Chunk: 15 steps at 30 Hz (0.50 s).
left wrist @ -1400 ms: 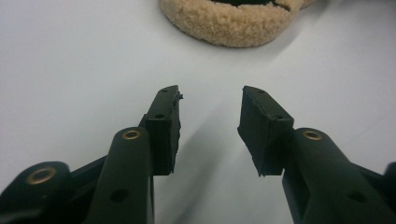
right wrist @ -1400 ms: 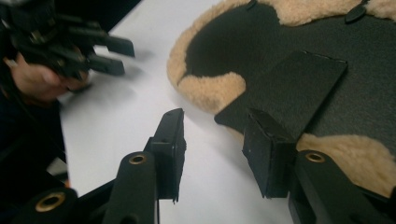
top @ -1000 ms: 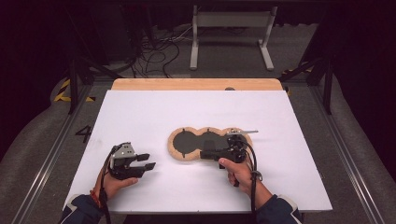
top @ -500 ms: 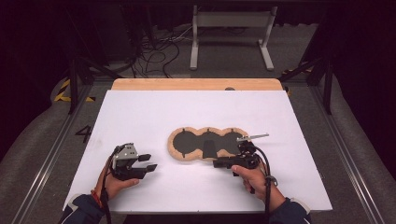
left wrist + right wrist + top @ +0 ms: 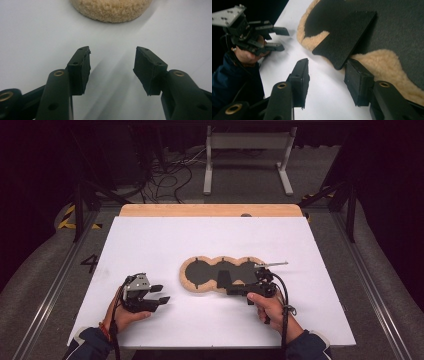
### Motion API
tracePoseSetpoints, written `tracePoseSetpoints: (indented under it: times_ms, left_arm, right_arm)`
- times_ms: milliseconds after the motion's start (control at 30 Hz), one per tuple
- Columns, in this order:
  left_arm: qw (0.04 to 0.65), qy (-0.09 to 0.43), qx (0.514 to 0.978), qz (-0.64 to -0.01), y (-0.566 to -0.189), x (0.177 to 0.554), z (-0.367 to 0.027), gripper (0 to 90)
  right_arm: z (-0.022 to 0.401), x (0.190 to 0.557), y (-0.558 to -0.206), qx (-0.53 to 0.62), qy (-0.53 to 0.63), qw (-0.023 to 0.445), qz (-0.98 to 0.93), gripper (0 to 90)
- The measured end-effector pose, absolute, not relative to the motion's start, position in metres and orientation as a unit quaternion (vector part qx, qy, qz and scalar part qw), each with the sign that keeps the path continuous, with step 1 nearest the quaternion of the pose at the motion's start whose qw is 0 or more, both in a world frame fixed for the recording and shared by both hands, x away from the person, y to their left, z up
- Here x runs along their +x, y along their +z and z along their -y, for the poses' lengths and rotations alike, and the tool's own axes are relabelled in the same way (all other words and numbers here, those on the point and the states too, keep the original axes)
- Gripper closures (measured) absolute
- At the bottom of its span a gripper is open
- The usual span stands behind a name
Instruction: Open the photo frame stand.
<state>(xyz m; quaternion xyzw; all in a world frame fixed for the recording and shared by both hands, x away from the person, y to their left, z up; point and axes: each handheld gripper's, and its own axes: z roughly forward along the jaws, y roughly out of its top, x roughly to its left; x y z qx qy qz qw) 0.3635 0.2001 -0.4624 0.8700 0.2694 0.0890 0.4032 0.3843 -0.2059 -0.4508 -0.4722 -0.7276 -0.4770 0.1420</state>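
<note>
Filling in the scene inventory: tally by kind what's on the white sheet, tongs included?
Fleece-edged dark pad: 1
Thin metal rod: 1
Tongs, left and right: 2
Total: 4

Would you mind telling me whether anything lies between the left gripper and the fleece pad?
Nothing visible does. The left gripper is open and empty, and bare white table runs from it to the pad's fleecy edge just ahead.
</note>
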Motion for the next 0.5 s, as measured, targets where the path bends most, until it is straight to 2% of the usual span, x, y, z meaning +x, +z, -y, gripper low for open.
tracePoseSetpoints:
  times_ms: [233,300,500]
  left_arm:
    - [0.417,0.075,0.865,-0.267,-0.461,0.374,-0.191,46.5]
    - [0.431,0.066,0.856,-0.278,-0.459,0.379,-0.188,41.3]
    - [0.451,0.045,0.841,-0.295,-0.454,0.394,-0.183,34.1]
  right_arm:
    - [0.208,0.393,-0.453,-0.499,-0.503,0.174,0.684,49.1]
    - [0.208,0.395,-0.454,-0.510,-0.507,0.188,0.669,47.8]
    - [0.206,0.399,-0.457,-0.526,-0.514,0.191,0.650,50.3]
